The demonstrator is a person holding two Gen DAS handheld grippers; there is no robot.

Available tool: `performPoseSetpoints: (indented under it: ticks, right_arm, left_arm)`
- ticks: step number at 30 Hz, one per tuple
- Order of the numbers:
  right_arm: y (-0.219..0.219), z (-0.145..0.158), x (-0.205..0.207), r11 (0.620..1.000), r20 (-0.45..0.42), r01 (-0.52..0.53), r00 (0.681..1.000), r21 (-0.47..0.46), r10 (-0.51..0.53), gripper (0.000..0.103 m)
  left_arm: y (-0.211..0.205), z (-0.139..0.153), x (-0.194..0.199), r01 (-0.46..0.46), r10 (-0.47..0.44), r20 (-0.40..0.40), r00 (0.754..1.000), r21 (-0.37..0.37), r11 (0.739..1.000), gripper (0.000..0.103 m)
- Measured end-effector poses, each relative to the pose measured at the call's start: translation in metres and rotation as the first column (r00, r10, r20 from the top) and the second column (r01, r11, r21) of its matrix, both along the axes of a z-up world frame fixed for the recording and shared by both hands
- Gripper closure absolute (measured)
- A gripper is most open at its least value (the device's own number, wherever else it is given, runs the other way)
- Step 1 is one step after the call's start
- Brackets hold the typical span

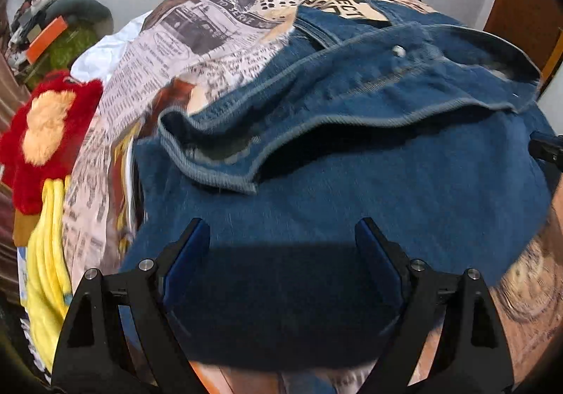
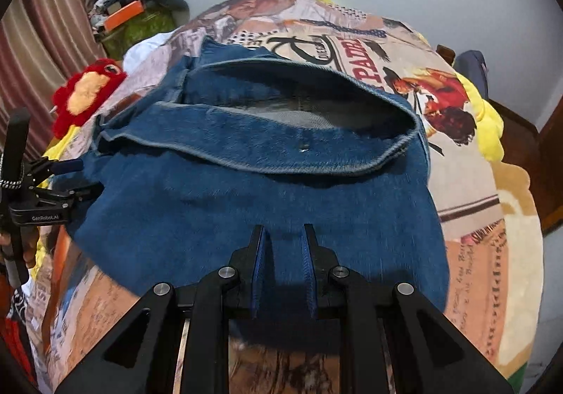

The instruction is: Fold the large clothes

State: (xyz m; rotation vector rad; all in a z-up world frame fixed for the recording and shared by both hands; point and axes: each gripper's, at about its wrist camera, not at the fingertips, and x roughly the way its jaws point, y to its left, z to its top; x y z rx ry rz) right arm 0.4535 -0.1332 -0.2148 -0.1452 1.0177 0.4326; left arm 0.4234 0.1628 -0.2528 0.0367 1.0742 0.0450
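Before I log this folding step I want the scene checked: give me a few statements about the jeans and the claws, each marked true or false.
1. The jeans lie on a printed bedspread. True.
2. The left claw is shut tight. False: its jaws stand wide apart over the denim.
3. The right claw has the narrower gap. True.
4. The plush toy is blue. False: it is red with a pale patch.
5. The waistband gapes open. True.
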Motion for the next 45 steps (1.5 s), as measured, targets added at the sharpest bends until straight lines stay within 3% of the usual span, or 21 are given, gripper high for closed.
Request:
performPoseSetpoints:
  ticks: [5, 8, 11, 13, 17, 22, 24, 29, 36, 41, 45]
  right_arm:
    - [0.003, 0.003, 0.029, 0.999, 0.018, 0.032, 0.999, 0.034, -0.033, 0.088]
    - [0.008, 0.01, 0.053, 0.998, 0.011, 0.051, 0.999, 0.04, -0.052, 0.088]
    - [0.01, 0.02, 0.07, 0.996, 0.033, 0.064, 0.997, 0.065, -0.066, 0.088]
    - [0.012, 0.026, 0.082, 0.994, 0.069, 0.09, 0.993, 0.063, -0.094, 0.088]
    - [0.012, 0.031, 0.104, 0.987, 0.102, 0.141, 0.984, 0.077, -0.149, 0.088]
    - [0.005, 0.027, 0.119, 0.974, 0.049, 0.201, 0.977, 0.106, -0.207, 0.088]
    - [0.004, 0.03, 0.114, 0.976, 0.054, 0.195, 0.978, 0.099, -0.201, 0.088]
    - [0.013, 0.048, 0.084, 0.991, 0.11, 0.118, 0.986, 0.068, -0.125, 0.088]
    - [0.05, 0.07, 0.029, 0.995, 0.142, -0.05, 0.989, 0.083, 0.038, 0.088]
    - [0.089, 0.058, -0.003, 0.986, 0.12, -0.158, 0.981, 0.053, 0.151, 0.088]
    - [0.111, 0.03, -0.017, 0.981, 0.12, -0.186, 0.974, -0.053, 0.191, 0.088]
  left_arm:
    - [0.021, -0.005, 0.035, -0.053, 0.053, -0.008, 0.999, -0.004, 0.999, 0.017]
    - [0.034, -0.004, 0.059, -0.094, 0.096, -0.019, 0.995, 0.077, 0.993, 0.017]
    - [0.044, 0.005, 0.075, -0.094, 0.095, -0.008, 0.995, 0.049, 0.994, 0.017]
    - [0.048, 0.012, 0.082, -0.104, 0.103, 0.011, 0.995, 0.043, 0.994, 0.017]
    - [0.054, 0.027, 0.094, -0.157, 0.148, 0.095, 0.984, 0.1, 0.983, 0.017]
    - [0.075, 0.025, 0.105, -0.221, 0.219, 0.066, 0.973, 0.02, 0.975, 0.017]
    - [0.076, 0.028, 0.099, -0.22, 0.219, 0.071, 0.973, 0.0, 0.976, 0.017]
    - [0.057, 0.044, 0.072, -0.16, 0.156, 0.113, 0.981, 0.033, 0.987, 0.017]
    - [0.017, 0.065, 0.022, -0.02, 0.022, 0.166, 0.986, -0.014, 1.0, 0.017]
    - [-0.009, 0.054, 0.001, 0.045, -0.035, 0.155, 0.987, -0.058, 0.997, 0.017]
    - [-0.027, 0.028, -0.002, 0.07, -0.063, 0.112, 0.992, -0.067, 0.995, 0.017]
